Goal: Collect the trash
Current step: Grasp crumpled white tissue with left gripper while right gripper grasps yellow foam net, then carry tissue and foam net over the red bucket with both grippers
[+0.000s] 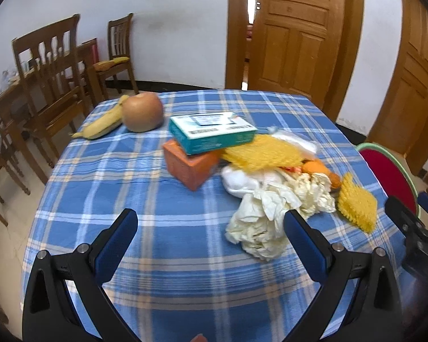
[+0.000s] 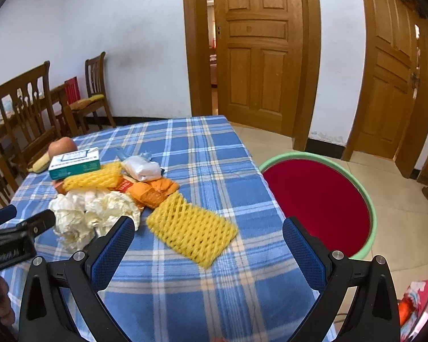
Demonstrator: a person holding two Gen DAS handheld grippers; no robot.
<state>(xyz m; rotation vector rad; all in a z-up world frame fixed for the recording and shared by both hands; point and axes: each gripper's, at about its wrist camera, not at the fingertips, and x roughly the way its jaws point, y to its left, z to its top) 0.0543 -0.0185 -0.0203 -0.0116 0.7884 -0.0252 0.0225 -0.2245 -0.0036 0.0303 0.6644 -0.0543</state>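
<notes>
Blue plaid tablecloth spreads beneath us, our left gripper spread wide with crumpled paper touching its right finger, our right gripper gaping around yellow foam netting.

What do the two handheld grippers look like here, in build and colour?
Both the left gripper and right gripper have black plastic frames with silver bolts and two fingers faced with textured blue pads. White lettering marks the left one's black body, unreadable.
</notes>
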